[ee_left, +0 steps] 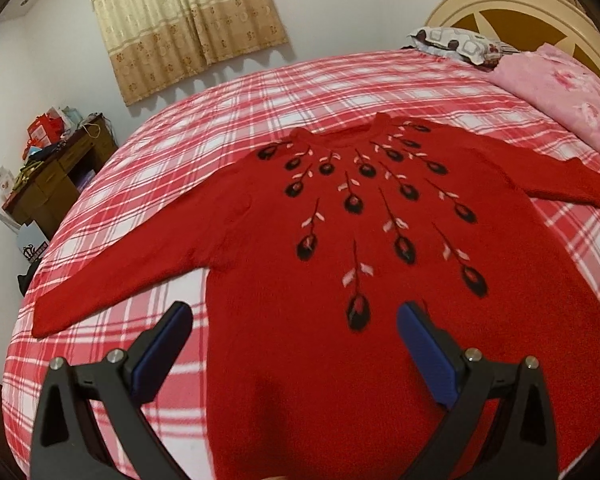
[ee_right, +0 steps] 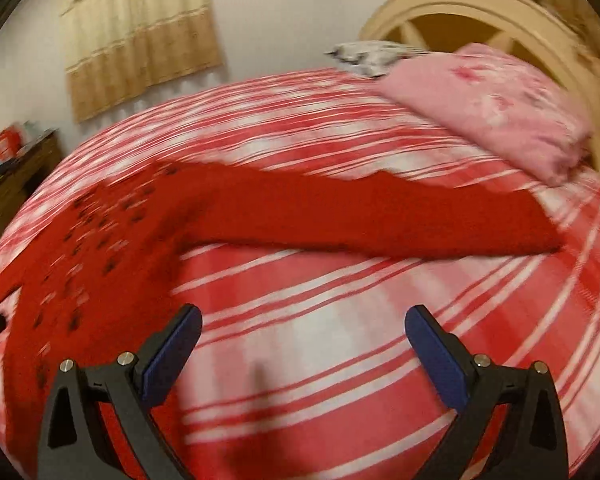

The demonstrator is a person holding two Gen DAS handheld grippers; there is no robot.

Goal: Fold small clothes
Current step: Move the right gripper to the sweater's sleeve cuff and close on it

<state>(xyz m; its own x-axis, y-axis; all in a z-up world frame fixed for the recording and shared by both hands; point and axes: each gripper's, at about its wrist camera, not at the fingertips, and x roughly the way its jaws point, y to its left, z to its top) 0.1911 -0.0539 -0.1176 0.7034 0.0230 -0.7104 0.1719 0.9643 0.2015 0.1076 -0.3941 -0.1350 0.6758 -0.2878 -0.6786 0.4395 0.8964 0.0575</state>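
Sweater [ee_left: 340,240], red knit: flat on plaid bed [ee_left: 220,120], collar at twelve o'clock. I risk dragging it askew on a shallow pinch. Left gripper [ee_left: 294,316], right gripper [ee_right: 303,320]: both wide, empty.
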